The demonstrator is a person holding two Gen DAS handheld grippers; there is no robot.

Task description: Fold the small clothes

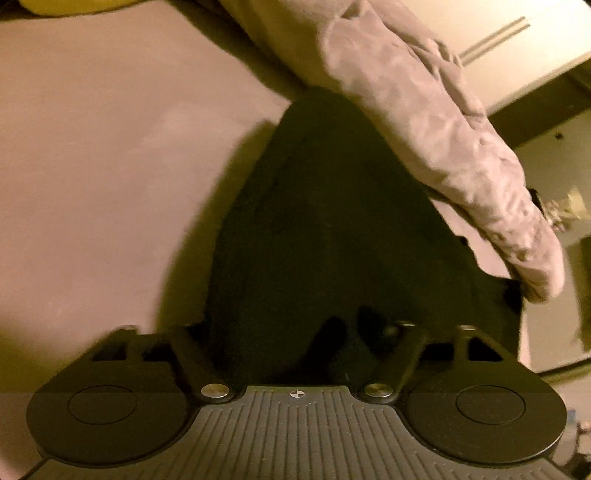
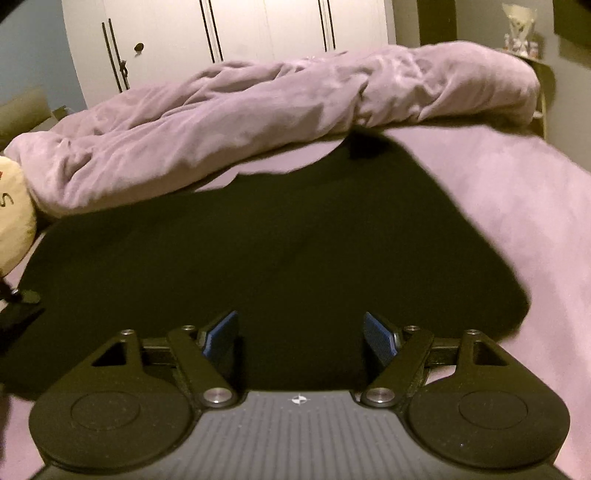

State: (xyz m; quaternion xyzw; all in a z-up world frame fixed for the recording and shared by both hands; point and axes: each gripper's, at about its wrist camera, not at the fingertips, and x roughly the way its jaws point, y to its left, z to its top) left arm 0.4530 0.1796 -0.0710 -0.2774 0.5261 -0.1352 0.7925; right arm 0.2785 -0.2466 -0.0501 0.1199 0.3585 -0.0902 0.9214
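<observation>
The bed (image 2: 535, 229) carries a black garment (image 2: 258, 258) spread flat below the rolled blanket (image 2: 258, 110). The right gripper (image 2: 300, 338) stands apart, empty; the left gripper (image 1: 354, 332) perhaps pinches the cloth, too dark to tell. Next it needs a sure edge grip for folding.

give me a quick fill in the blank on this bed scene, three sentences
1. The garment spread on the bed is ____ in colour.
2. The right gripper has ____ pads, with its jaws apart.
3. Behind the bunched blanket stands a ____ wardrobe.

Missing words: black; blue; white
</observation>
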